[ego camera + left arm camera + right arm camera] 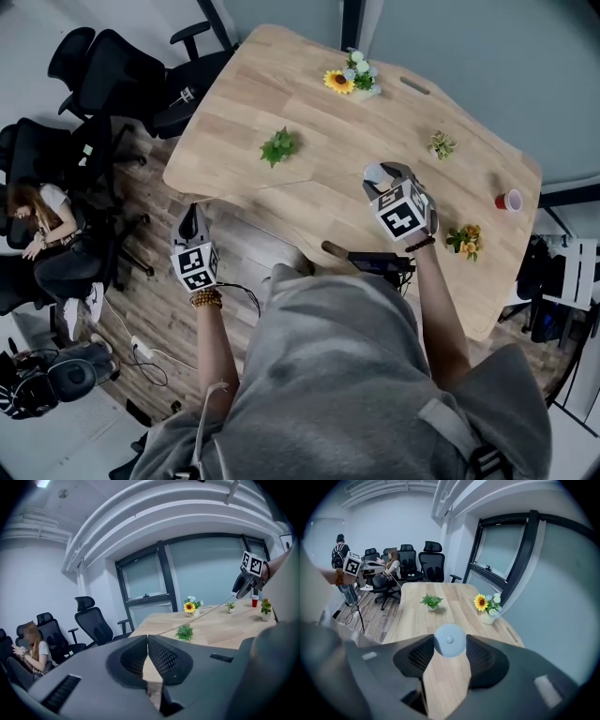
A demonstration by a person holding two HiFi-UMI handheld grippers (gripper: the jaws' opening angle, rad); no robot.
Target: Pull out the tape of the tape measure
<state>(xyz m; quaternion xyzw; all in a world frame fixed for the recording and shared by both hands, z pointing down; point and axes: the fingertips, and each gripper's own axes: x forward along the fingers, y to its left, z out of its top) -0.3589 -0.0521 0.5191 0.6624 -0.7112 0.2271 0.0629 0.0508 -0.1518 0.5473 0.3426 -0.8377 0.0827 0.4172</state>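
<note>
Okay, here's the spread: the right gripper [382,175] hangs over the middle of the wooden table [281,84], jaws clamped either side of the tape measure [449,640], a round pale-blue case sitting right between the pads. The left gripper [191,218] is well apart from it, out past the table's left edge and above the wood-plank floor [150,309]. Its jaws are pressed tip to tip. A thin tape [201,612] runs taut from the right gripper down across the tabletop towards those closed tips; it looks pinched there, though the strip is too fine at the tips to be sure.

On the table, a small green plant [278,146] stands near the left edge, just beyond the tape's line. A sunflower pot [352,80] sits by the far edge, a red cup [507,200] at the right edge, and orange flowers [466,239] near the right gripper's forearm. Black office chairs [122,75] cluster off the far left corner, and a seated person [42,225] is down at the left, on the floor side.
</note>
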